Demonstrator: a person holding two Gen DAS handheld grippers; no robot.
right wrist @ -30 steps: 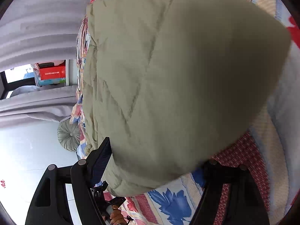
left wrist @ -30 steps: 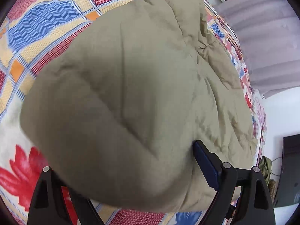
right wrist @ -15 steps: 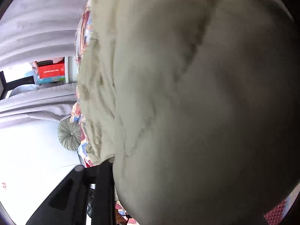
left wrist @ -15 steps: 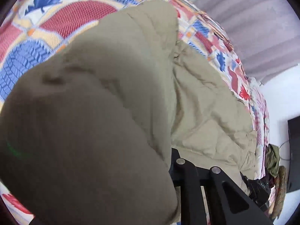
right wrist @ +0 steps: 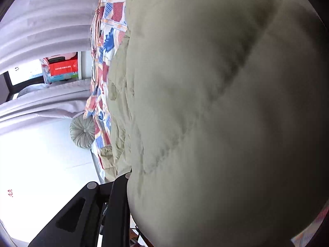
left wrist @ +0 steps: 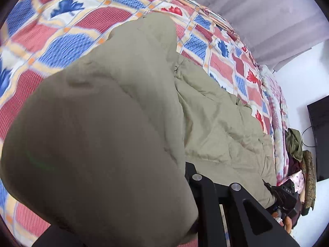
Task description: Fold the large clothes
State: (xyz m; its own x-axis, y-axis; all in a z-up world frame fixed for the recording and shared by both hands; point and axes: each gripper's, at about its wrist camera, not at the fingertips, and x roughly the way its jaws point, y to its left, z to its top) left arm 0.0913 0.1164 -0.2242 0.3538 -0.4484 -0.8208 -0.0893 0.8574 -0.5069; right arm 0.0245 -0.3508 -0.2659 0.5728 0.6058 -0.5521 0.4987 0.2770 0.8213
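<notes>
Left wrist view: my left gripper [left wrist: 185, 222] is pinching a puffy fold of the olive padded coat [left wrist: 98, 140], jaws nearly together, while the rest is lying rightward across the patterned bedspread [left wrist: 61, 30]. My right gripper [right wrist: 131, 197] is closing on another bulge of that coat, which is filling its view beside the grey curtain [right wrist: 41, 20].

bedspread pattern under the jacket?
Bedspread: patchwork of red and blue squares with leaf prints, cream-orange borders. Clearest in the left wrist view.
</notes>
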